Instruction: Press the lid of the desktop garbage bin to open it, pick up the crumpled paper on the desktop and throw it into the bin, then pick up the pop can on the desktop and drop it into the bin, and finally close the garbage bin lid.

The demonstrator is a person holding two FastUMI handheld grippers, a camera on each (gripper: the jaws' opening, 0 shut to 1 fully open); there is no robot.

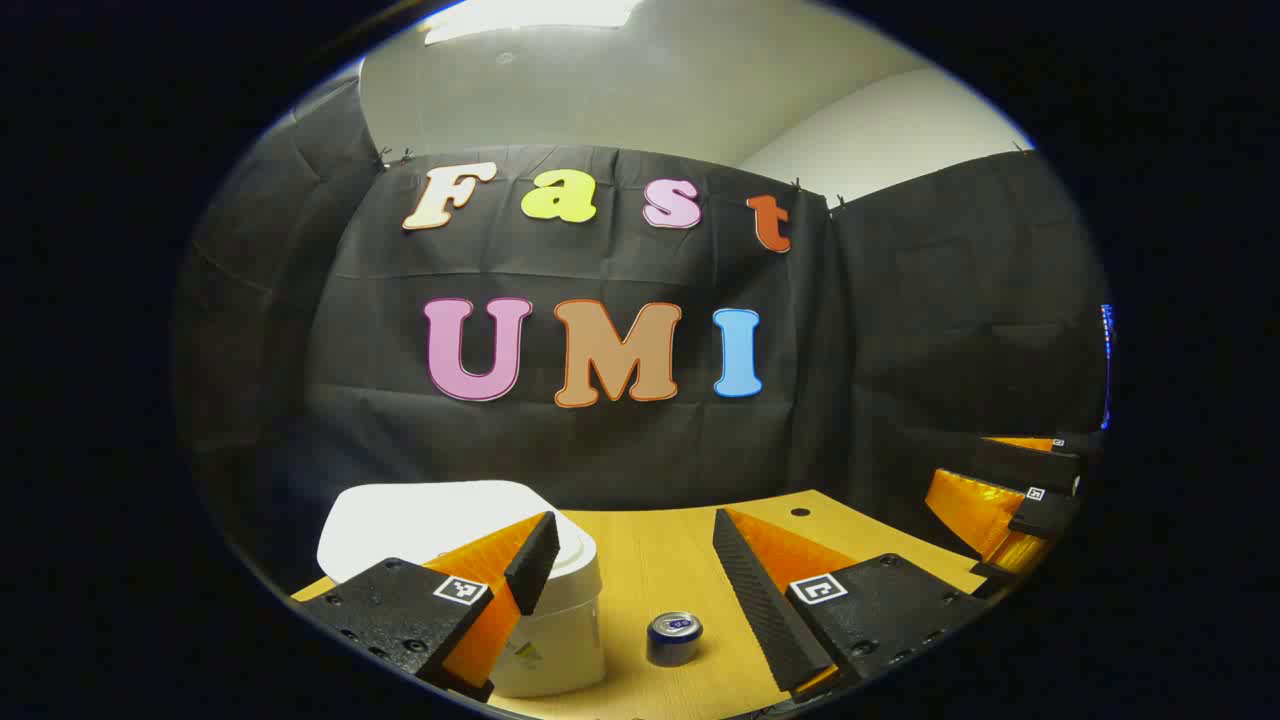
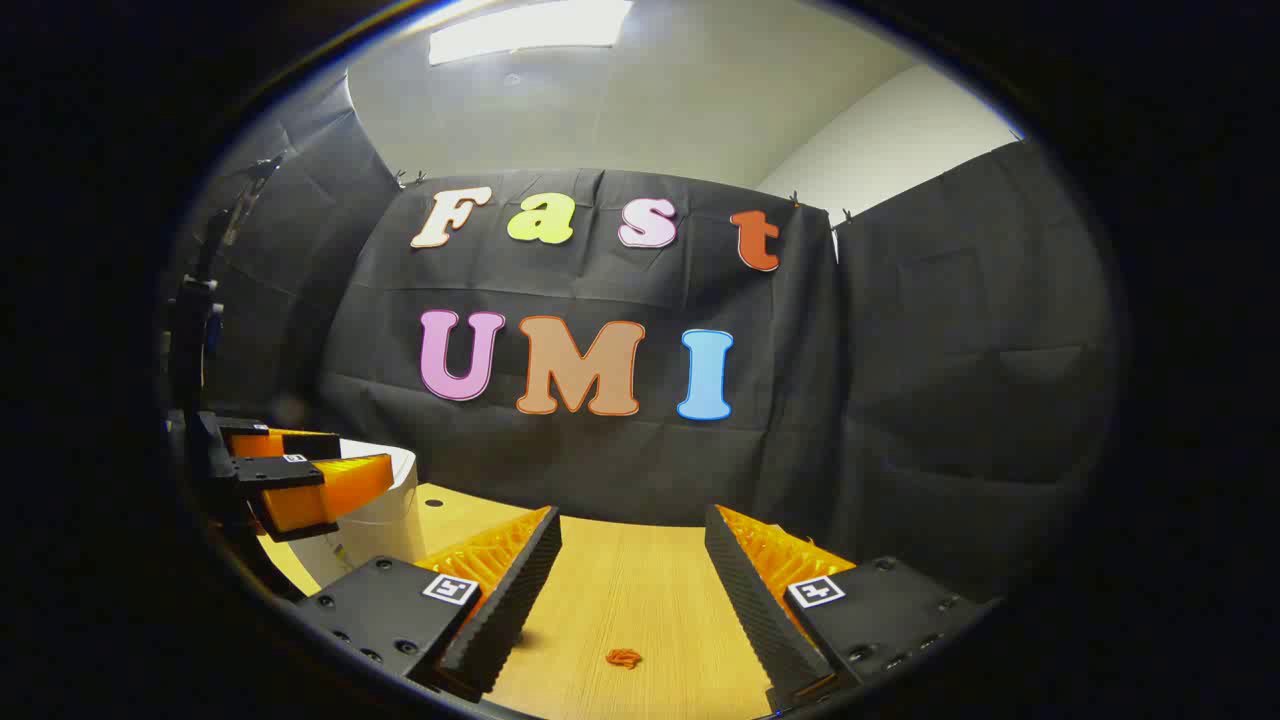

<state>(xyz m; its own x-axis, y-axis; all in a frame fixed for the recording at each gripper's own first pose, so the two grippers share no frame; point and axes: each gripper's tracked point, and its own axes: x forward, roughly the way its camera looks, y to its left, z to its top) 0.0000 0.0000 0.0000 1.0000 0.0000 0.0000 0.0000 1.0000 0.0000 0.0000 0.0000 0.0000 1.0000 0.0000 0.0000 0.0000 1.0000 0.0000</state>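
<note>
The white desktop bin (image 1: 555,640) stands low on the left in the left gripper view, its wide white lid (image 1: 420,520) lying across the top. My left gripper (image 1: 630,540) is open above the table, its left finger in front of the bin's lid. A blue pop can (image 1: 673,638) stands upright on the wood just right of the bin, below the gap between the fingers. In the right gripper view my right gripper (image 2: 630,530) is open and empty over the table. A small orange crumpled scrap (image 2: 624,657) lies on the wood below it.
The yellow wooden table (image 1: 650,560) runs back to the black cloth wall and has a small dark hole (image 1: 799,512) near its far edge. The right gripper (image 1: 1010,500) shows at the far right. The left gripper (image 2: 320,480) hovers over the bin (image 2: 385,525).
</note>
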